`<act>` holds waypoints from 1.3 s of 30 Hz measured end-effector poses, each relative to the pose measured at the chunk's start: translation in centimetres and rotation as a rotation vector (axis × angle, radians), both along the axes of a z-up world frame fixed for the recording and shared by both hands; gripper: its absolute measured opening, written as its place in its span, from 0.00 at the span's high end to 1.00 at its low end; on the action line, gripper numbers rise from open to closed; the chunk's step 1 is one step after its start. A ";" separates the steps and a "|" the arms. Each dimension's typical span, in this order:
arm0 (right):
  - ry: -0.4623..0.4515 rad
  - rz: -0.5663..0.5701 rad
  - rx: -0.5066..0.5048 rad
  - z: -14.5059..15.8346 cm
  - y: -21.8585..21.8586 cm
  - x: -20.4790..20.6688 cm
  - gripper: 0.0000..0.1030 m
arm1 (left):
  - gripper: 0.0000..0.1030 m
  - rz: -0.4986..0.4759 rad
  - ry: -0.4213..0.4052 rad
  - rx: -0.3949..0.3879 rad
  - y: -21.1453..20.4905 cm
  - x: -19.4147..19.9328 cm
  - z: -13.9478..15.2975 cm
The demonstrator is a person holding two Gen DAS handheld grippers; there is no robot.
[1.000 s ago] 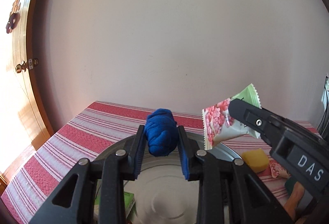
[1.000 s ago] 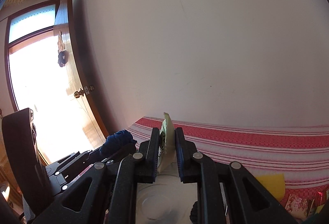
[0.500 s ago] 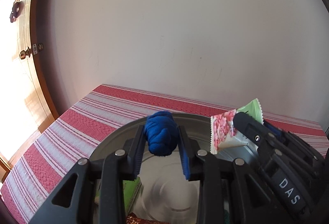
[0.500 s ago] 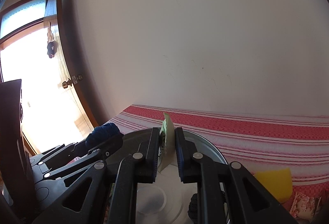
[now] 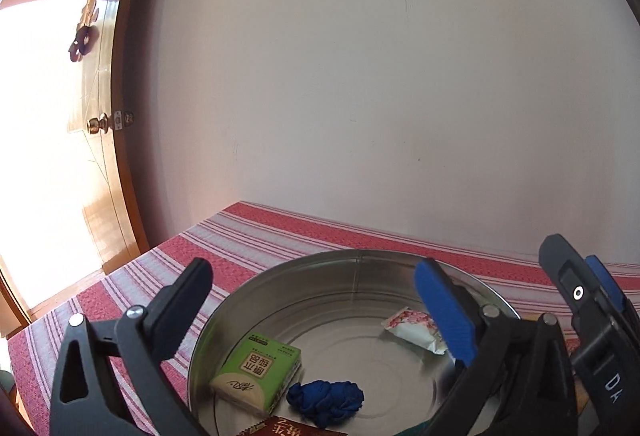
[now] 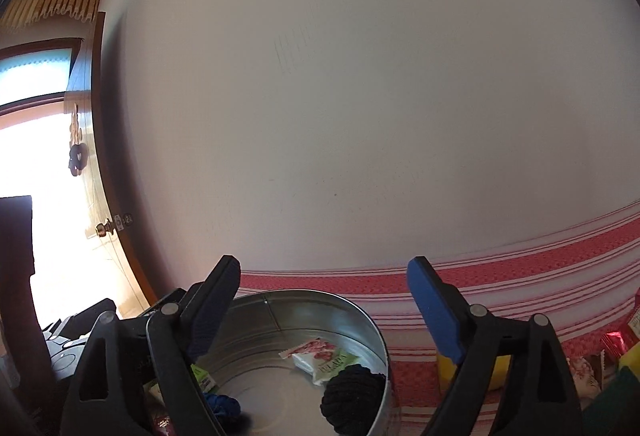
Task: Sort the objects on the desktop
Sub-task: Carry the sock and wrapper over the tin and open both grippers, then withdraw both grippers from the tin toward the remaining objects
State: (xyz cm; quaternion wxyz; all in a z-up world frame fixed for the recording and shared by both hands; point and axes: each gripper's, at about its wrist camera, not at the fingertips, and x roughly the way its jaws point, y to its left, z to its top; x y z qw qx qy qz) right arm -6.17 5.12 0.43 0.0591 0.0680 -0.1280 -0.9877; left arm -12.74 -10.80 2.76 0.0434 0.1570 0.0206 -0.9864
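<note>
Left gripper (image 5: 320, 300): jaws opening wide, nothing between them. Right gripper (image 6: 324, 300): likewise, empty. Blue cloth bundle (image 5: 326, 402) and snack packet (image 5: 414, 328): lying in metal basin (image 5: 360, 260). Advice: lift both clear of the rim before reaching again.

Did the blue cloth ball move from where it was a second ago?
Yes. The blue cloth ball was pinched up in the left gripper above the metal basin. Now the jaws are opening with nothing between them, and it lies down on the basin's floor beside the green tissue pack.
</note>
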 end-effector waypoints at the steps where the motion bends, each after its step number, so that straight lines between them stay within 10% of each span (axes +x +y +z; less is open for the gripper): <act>1: 0.005 -0.032 0.013 -0.2 0.3 0.5 0.10 | 0.01 0.015 0.048 -0.007 0.2 1.0 0.3; 9: 0.031 -0.183 0.165 0.2 0.5 2.4 0.06 | 0.01 0.070 0.269 0.004 0.9 6.0 0.3; 21: 0.081 -0.275 0.136 0.3 2.9 5.7 0.04 | 0.00 -0.125 0.206 -0.166 5.8 7.0 -1.0; 39: 0.111 -0.322 0.261 0.3 3.4 8.7 0.04 | 0.00 -0.265 0.222 -0.139 6.1 8.4 -0.9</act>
